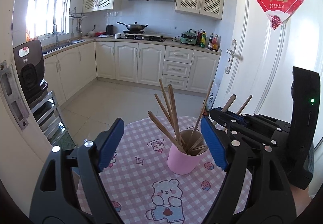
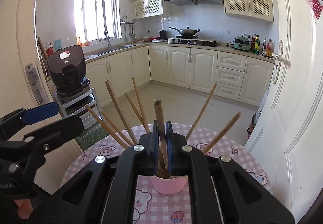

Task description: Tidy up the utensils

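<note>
A pink cup [image 1: 182, 160] stands on the pink checked tablecloth [image 1: 141, 173] and holds several wooden chopsticks [image 1: 171, 115] that fan outward. My left gripper [image 1: 161, 143] is open and empty, its blue pads on either side of the cup's near-left. My right gripper [image 2: 161, 135] is shut on a chopstick [image 2: 159, 115] standing upright over the cup [image 2: 168, 185]. The right gripper also shows at the right of the left wrist view [image 1: 228, 117], beside the cup, with chopstick ends sticking up from it.
The round table [image 2: 232, 149] stands in a doorway. A white door [image 1: 272, 62] is at the right. A metal rack with a dark appliance [image 1: 30, 74] is at the left. Kitchen cabinets [image 1: 141, 62] and tiled floor lie beyond.
</note>
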The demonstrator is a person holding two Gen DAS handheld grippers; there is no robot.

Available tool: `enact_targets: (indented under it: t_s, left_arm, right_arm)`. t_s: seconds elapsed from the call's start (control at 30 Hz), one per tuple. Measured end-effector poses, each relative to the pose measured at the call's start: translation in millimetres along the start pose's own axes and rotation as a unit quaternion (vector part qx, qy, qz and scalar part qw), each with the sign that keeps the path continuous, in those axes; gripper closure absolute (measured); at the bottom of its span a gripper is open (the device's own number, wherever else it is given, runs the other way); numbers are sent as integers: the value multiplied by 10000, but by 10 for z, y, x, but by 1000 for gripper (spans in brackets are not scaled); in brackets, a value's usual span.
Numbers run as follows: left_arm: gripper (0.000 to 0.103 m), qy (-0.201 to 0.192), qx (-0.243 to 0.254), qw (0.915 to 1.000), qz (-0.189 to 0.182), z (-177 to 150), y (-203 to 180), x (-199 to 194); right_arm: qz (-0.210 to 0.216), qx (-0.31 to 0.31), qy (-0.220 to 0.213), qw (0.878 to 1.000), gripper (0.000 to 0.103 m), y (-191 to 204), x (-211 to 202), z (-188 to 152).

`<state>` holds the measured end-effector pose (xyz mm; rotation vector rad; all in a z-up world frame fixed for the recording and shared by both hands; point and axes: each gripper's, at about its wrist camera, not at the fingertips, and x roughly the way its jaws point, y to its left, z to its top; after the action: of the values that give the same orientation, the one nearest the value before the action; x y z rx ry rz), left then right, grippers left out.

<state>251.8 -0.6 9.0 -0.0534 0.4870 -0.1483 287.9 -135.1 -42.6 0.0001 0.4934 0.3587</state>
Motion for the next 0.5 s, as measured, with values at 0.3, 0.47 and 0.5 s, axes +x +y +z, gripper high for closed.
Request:
enact_targets:
  t_s: [0.3, 0.47, 0.5]
  left_arm:
    - [19, -164, -2, 9999, 27, -46, -34, -179]
    - [16, -368, 64, 9993, 42, -131, -77, -391]
    - [15, -418, 99, 9991, 63, -156, -88, -440]
  right_arm:
    - [-219, -45, -401, 9989, 60, 25, -444, -10]
    - [-331, 37, -602, 9976, 50, 30, -711, -159]
    - [-349, 32, -613, 9975, 50, 39, -762, -195]
